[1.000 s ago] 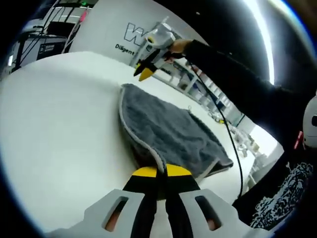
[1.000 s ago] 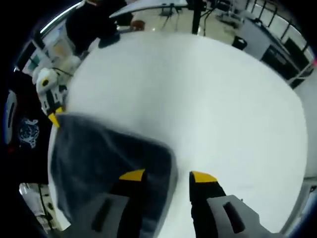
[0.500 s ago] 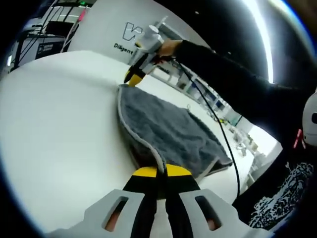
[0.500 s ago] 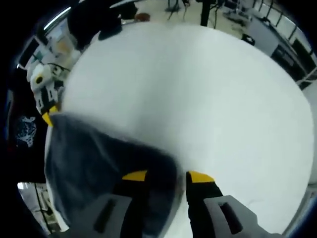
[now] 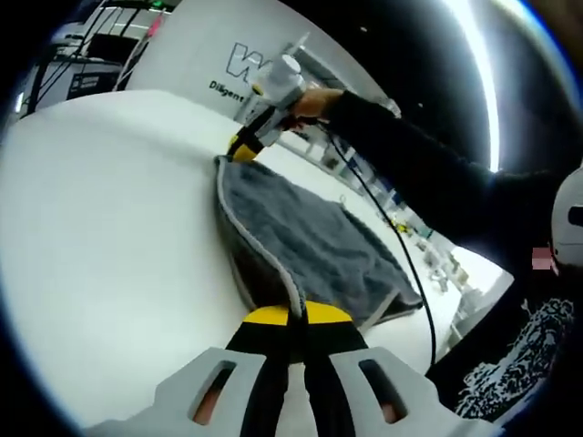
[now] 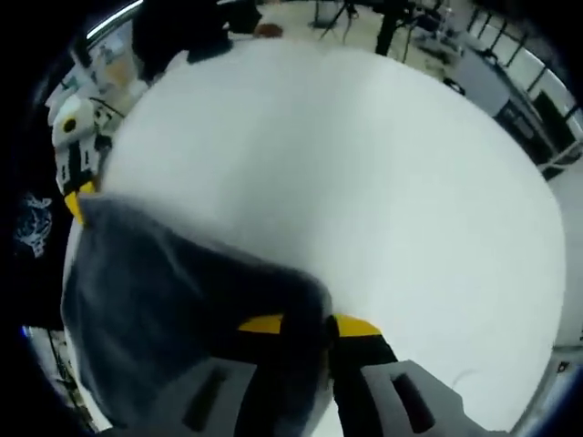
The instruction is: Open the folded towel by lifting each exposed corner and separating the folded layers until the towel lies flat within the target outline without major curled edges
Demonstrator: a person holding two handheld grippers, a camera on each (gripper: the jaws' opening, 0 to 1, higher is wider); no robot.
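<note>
- In the left gripper view, a white counter [image 5: 100, 228] is seen at the left, with a grey towel [image 5: 310, 237] spread across its middle and right part.
- At the bottom of that view, the left gripper [image 5: 289, 319] is seen with its yellow-tipped fingers [image 5: 267, 316] pressed together, and the near corner of the towel is pinched between them.
- From that corner the pale hem of the towel is seen running up and away to the far corner.
- At the far corner, the right gripper [image 5: 239, 150] is seen touching the towel's edge, held by a hand on a dark sleeve [image 5: 428, 182] that enters from the right.
- In the right gripper view, the left gripper [image 6: 75, 202] is seen at the far left edge, at the towel's [image 6: 164, 300] distant corner.
- The dark, blurred towel is seen covering the lower left of that view, on the white counter [image 6: 383, 182].
- At bottom centre the right gripper [image 6: 305, 325] is seen with its fingers [image 6: 355, 326] nearly together, the towel's corner clamped between them.
</note>
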